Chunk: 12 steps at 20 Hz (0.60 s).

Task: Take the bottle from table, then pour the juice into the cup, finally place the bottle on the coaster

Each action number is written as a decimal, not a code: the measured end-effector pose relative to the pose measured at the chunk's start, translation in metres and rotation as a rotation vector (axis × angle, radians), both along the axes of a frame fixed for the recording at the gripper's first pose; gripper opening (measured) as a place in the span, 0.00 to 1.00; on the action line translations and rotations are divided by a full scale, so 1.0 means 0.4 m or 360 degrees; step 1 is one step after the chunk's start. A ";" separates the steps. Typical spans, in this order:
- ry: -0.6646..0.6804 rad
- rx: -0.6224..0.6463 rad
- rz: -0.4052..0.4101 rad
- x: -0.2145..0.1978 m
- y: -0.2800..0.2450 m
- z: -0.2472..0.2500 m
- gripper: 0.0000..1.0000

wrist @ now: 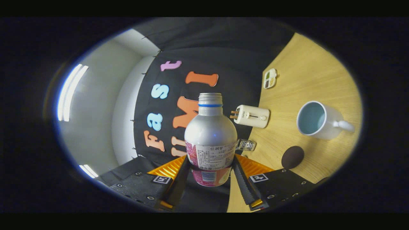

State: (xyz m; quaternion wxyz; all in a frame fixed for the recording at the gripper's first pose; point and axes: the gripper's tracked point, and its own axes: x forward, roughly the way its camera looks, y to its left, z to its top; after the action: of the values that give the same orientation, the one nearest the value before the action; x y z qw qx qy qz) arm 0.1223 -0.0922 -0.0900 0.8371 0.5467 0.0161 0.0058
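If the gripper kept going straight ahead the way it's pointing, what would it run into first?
The gripper is shut on the bottle, so that moves with it. Straight beyond, the first thing is probably the black cloth wall; depth is hard to judge.

1. This is a staged recording booth indoors, not a lived-in home: a black cloth wall [223, 41] is pinned up as a backdrop just behind the desk.
2. Past the cloth stands a plain white room wall [96, 127], with long strip lights [72, 91] glowing on it.
3. The light wooden desk [306, 80] carries a sparse set of household props: a white mug [319, 120], a dark round coaster [292, 157], a small white toaster-like gadget [252, 116] and a little compartmented tray [270, 78].
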 end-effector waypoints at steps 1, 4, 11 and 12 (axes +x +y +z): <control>0.0000 -0.0125 0.0007 -0.003 0.005 -0.003 0.74; -0.0054 -0.0399 -0.0015 0.000 0.007 0.016 0.74; -0.0085 -0.1055 -0.0058 0.038 0.016 0.033 0.74; -0.0086 -0.1160 -0.0054 0.039 0.025 0.034 0.74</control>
State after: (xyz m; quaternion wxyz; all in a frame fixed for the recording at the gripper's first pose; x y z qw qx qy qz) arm 0.1378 -0.0823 -0.0765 0.9771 0.2123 -0.0141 0.0002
